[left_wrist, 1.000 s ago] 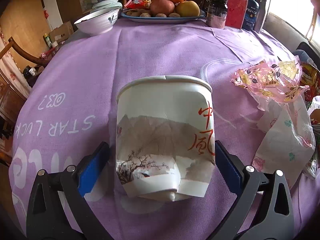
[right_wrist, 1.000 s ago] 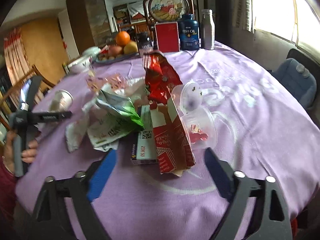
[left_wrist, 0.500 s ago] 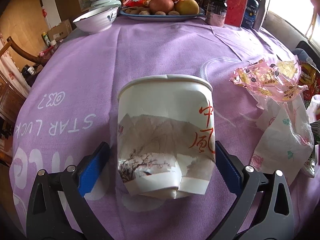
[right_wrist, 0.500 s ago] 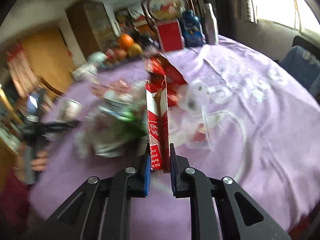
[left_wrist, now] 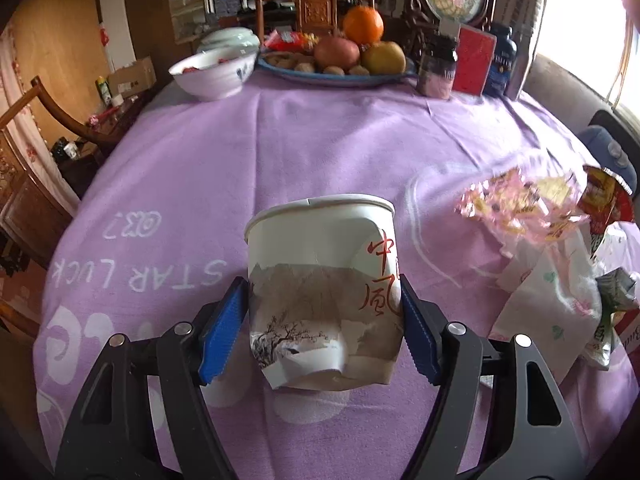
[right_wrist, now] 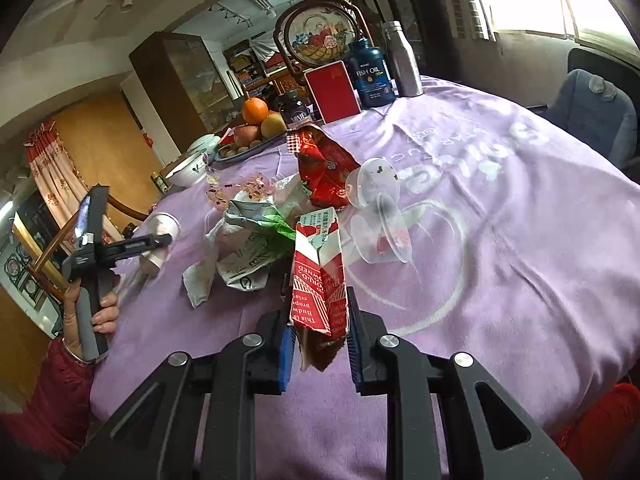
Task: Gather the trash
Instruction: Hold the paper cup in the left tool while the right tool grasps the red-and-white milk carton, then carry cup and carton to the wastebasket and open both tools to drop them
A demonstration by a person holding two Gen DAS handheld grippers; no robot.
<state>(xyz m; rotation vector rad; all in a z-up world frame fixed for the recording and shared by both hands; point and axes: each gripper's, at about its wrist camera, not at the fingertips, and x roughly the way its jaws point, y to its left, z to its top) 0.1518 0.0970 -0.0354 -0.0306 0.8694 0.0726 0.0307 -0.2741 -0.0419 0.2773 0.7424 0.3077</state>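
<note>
The left gripper [left_wrist: 322,328] had just clamped the crumpled white paper cup [left_wrist: 322,280] near the tabletop's left edge; the right gripper [right_wrist: 318,346] apparently pinched the red-and-white carton [right_wrist: 318,276]. Wrappers [right_wrist: 256,236] and clear plastic cups [right_wrist: 376,216] remained mid-table, uncollected.

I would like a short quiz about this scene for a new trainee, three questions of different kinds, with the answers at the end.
1. True or false: the right hand-held gripper is shut on the red and white carton.
2. Multiple choice: what stands between the pads of the left hand-held gripper? A) a dented paper cup B) an orange C) a metal bottle
3. Fill in: the clear plastic cups lie on the ____ tablecloth.

Key:
1. True; its pads press the carton's sides.
2. A; the dented paper cup, with a painted landscape and red characters.
3. Purple.
</note>
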